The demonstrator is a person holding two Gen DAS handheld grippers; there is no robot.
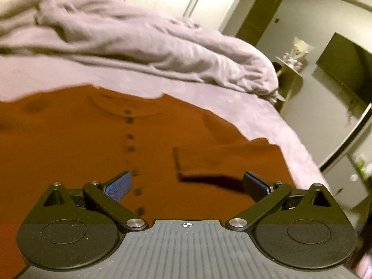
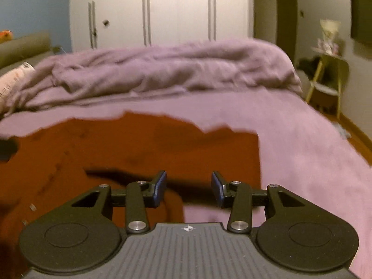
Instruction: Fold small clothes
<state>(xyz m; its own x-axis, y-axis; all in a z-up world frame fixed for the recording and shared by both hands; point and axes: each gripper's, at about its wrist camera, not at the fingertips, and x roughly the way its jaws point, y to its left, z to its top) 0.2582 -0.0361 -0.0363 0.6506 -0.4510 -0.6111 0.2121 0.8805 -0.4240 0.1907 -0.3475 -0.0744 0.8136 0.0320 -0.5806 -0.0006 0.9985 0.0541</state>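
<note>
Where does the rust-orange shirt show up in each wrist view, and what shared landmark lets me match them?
Left wrist view: the rust-orange shirt fills the lower left and centre, button placket facing up, one sleeve folded across.
Right wrist view: the shirt lies centre-left, its edge ending right of centre.
Shared landmark: the crumpled lilac duvet behind it.

We are in a bedroom in a home. We see a big bed (image 2: 302, 139) with a purple sheet, and a rumpled purple blanket (image 2: 162, 69) heaped at its far side. Behind it stands a tall white wardrobe (image 2: 162, 11) with long handles. A dark flat screen (image 1: 344, 69) hangs on the grey wall, and a small yellow chair (image 2: 330, 79) stands near it.
</note>
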